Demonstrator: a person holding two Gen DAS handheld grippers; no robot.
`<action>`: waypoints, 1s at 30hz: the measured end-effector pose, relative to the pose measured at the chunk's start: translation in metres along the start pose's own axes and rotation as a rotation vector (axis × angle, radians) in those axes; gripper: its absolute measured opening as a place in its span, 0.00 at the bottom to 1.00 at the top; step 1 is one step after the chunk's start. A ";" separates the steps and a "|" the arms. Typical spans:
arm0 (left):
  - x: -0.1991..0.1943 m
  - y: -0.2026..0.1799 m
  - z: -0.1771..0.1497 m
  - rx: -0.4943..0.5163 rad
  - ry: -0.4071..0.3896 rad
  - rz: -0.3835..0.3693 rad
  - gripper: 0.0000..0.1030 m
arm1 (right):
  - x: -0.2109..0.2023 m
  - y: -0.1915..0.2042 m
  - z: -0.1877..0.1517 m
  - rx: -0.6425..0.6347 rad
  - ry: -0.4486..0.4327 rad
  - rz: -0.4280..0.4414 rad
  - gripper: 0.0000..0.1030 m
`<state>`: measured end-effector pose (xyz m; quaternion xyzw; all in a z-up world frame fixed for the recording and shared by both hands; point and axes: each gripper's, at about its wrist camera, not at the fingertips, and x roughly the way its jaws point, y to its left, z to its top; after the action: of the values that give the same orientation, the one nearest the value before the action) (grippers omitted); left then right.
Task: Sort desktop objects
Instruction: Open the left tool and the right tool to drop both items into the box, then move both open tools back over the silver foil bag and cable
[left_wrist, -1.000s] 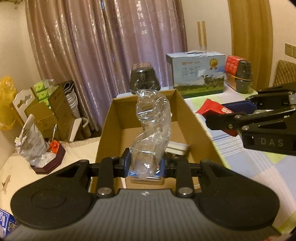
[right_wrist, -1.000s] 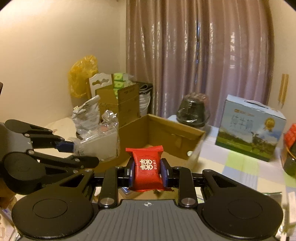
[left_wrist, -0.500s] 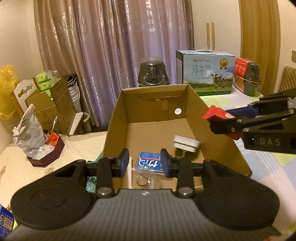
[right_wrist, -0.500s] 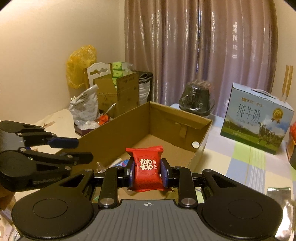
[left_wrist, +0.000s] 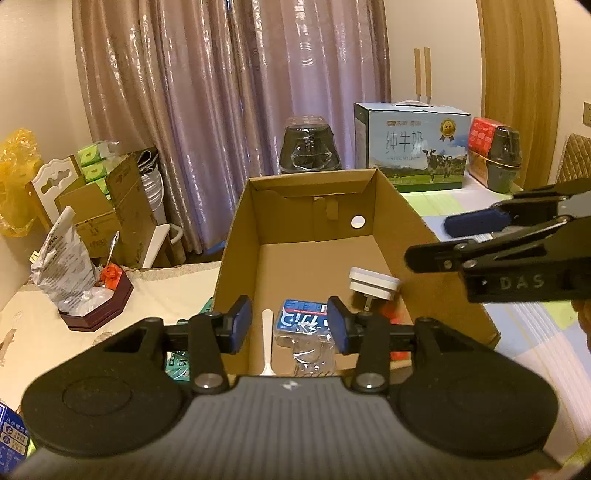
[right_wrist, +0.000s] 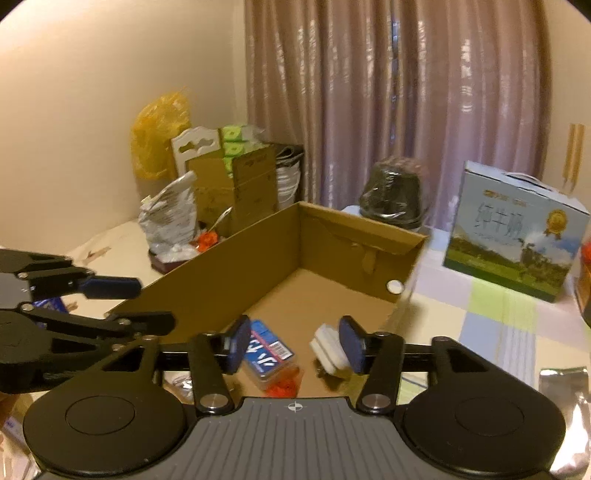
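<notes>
Lay red in the cardboard box beside blue packet; both grippers' fingers apart, empty.

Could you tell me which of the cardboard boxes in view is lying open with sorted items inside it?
The wide shallow box just ahead of the left claw, holding the white plug; the milk carton is shut.

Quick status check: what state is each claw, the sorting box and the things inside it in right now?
Left claw: open, empty.
Right claw: open, empty.
Cardboard box: open-topped, upright.
Blue packet: lying flat in the box.
White plug: in the box, on its side.
Red wrapper: in the box.
</notes>
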<state>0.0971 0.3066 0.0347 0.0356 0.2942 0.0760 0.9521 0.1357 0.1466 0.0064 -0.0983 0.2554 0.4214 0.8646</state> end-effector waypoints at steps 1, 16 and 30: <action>-0.001 0.000 -0.001 -0.001 -0.001 0.001 0.41 | -0.002 -0.003 -0.001 0.008 -0.001 -0.005 0.51; -0.023 -0.032 0.014 0.021 -0.035 -0.024 0.50 | -0.060 -0.052 -0.020 0.115 -0.036 -0.083 0.69; -0.044 -0.109 0.034 0.058 -0.069 -0.159 0.62 | -0.135 -0.093 -0.052 0.148 -0.050 -0.185 0.91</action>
<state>0.0936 0.1910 0.0747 0.0422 0.2652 -0.0098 0.9632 0.1204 -0.0226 0.0289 -0.0468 0.2537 0.3224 0.9107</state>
